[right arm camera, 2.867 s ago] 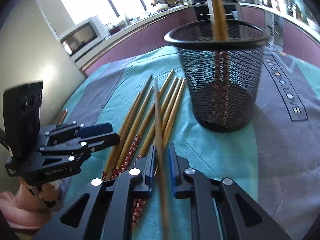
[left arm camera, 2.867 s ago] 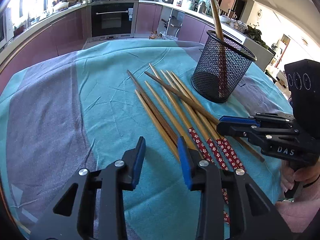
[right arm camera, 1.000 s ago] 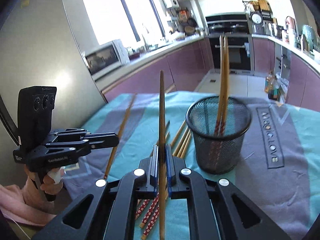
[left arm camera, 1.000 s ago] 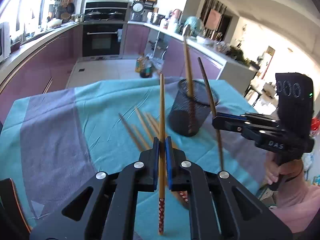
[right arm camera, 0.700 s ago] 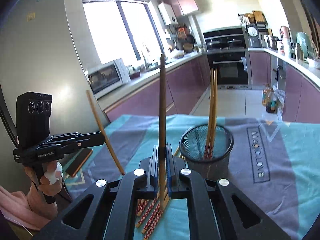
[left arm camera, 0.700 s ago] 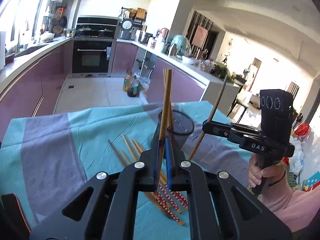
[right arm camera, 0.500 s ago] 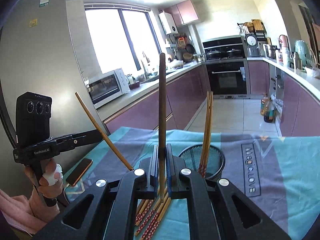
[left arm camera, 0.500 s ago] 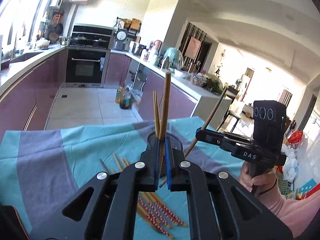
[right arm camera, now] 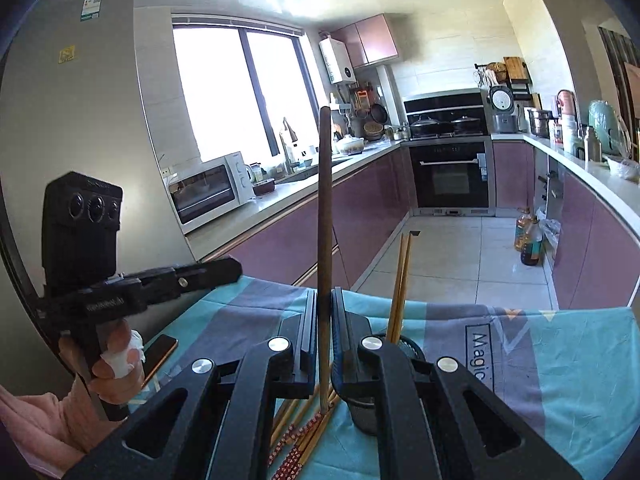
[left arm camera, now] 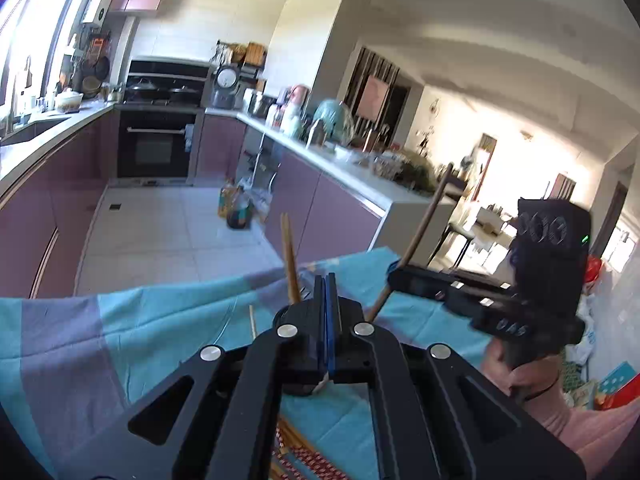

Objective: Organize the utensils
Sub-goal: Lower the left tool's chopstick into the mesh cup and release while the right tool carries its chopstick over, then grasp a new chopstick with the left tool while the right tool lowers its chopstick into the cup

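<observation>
bright daylight from the blown-out window (right arm camera: 236,92), glare washing the far room, fisheye bending with dark corners, slight motion blur

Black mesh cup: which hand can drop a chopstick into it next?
Right. The right gripper holds a dark brown wooden chopstick upright, close beside the black mesh cup. The left gripper is shut with no chopstick visible in it.
</observation>
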The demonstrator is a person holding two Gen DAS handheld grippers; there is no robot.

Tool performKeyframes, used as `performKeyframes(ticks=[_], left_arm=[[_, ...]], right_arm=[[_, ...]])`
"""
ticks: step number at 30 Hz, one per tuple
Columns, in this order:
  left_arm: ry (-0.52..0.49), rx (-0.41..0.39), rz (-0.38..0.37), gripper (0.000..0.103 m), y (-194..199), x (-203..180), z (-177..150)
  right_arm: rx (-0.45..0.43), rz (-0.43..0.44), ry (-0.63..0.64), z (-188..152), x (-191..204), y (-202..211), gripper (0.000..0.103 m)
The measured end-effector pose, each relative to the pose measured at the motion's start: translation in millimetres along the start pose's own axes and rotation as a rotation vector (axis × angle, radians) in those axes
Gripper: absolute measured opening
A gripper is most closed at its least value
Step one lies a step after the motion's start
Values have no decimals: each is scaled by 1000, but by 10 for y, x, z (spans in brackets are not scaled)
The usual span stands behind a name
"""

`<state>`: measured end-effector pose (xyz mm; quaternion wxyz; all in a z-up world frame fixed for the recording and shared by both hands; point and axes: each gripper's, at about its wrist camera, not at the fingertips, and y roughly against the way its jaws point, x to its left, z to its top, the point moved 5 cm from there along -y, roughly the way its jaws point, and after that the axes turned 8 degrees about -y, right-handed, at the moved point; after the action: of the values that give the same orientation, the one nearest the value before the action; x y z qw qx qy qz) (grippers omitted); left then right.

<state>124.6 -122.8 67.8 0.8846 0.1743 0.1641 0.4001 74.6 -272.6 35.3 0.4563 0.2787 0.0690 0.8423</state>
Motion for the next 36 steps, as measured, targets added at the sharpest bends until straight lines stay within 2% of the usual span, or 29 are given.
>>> performKeyframes(ticks=[4,8,11,16,25,27,28,31,36], left_arm=[[10,102,42,2,-282,118,-310],[-3,207,87,17,-580,233,-700],[-26,300,117,21,-859,301,-981],[-97,393,181,27,-1249,378,-1261],[-148,461,230,28,-1649,466,-1320],[-144,486,236,22,-1729,487,-1336],[-140,499,237,16,-1780,489,-1330],[-131,495,247,9,-1815,494,-1329],[-54,473,219,8,-1722,539,-1341]], right_arm=[[14,-7,-24,-57,-94,-18,6],[15,-17,-38,-115,-150,15,6],[19,-28,-44,-141,-207,27,6],[32,-38,-61,-204,-264,22,6],[57,-49,-82,-295,-374,0,6],[57,-54,-82,-302,-374,-1,6],[56,-54,-81,-302,-371,9,6],[50,-53,-76,-280,-357,15,6],[24,-47,-59,-165,-295,79,6]])
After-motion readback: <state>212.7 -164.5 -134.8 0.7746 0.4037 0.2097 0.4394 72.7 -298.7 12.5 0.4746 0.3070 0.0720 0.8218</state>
